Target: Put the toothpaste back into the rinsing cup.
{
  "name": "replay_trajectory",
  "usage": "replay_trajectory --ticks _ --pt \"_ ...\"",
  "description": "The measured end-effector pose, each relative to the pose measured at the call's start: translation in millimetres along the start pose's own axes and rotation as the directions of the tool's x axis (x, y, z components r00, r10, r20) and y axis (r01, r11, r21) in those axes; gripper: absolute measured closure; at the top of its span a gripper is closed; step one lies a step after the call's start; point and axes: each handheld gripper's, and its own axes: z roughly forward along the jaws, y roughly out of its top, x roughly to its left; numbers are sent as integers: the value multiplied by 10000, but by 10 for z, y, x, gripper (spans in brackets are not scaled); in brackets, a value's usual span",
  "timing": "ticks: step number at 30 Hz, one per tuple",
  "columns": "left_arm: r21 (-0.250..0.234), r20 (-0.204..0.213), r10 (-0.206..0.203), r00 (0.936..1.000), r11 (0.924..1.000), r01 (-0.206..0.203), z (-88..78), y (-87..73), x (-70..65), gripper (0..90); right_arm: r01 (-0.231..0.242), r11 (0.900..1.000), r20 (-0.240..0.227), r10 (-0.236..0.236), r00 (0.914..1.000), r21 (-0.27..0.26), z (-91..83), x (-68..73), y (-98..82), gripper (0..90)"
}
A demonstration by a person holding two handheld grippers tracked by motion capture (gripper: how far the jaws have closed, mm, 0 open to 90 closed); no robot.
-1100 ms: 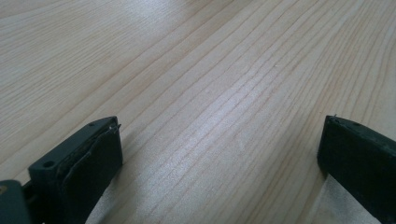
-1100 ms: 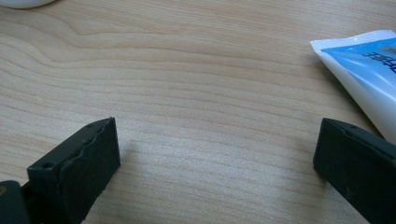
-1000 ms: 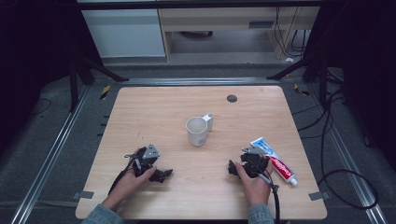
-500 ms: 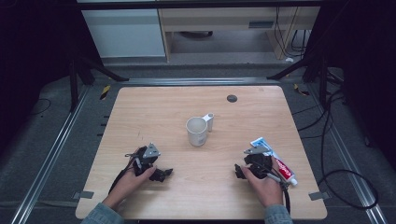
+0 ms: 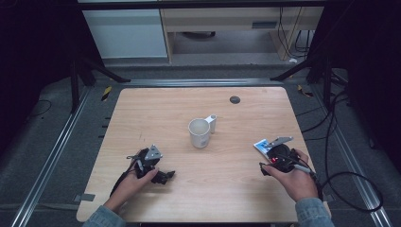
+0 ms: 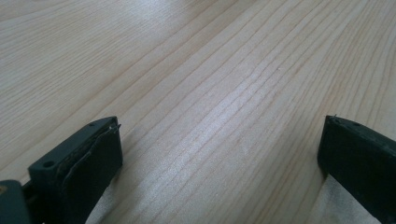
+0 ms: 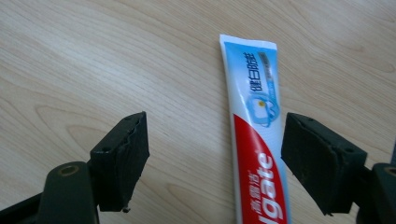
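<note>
A red, white and blue toothpaste tube (image 7: 254, 140) lies flat on the wooden table (image 5: 156, 118) at the right. Its blue end (image 5: 261, 144) pokes out from under my right gripper (image 5: 273, 160). In the right gripper view that gripper (image 7: 215, 135) hovers over the tube with its jaws apart. The tube lies below the gap, nearer the right jaw, and neither pad touches it. These jaws have just been closing. My left gripper (image 5: 165, 176) rests low on the table at the front left. Its jaws (image 6: 219, 135) stand wide open over bare wood.
A white mug (image 5: 199, 133) stands upright mid-table, its handle toward the back right. A small black round disc (image 5: 235, 100) sits near the far edge. Cables trail off the table's right side, and metal rails run along both sides.
My right hand has moved right and lifted, so the gripper now sits over the toothpaste tube and covers most of it. The left hand has stayed put.
</note>
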Motion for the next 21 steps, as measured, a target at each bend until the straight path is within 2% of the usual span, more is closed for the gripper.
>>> replay_trajectory --ticks 3,6,8,13,19,21 --pt "-1 -1 -2 10000 10000 2 0 0 0 0 48 9996 70 -50 10000 288 -46 -93 32 267" --pt "1 -2 1 10000 10000 -1 0 0 0 0 -77 9989 -97 82 9999 470 -67 -170 58 291" --pt "0 -1 -1 10000 10000 1 0 0 0 0 20 9975 -33 -18 10000 712 -70 -223 76 311" --pt "-2 -1 -3 10000 10000 3 0 0 0 0 192 9932 -122 -180 9998 1151 -80 -287 140 344" --pt "-1 0 2 10000 10000 -2 0 0 0 0 175 9884 -315 -129 9994 1510 -58 -372 220 380" --pt "-4 0 -2 10000 10000 2 0 0 0 0 183 9864 -251 -144 9996 1634 -41 -401 239 384"
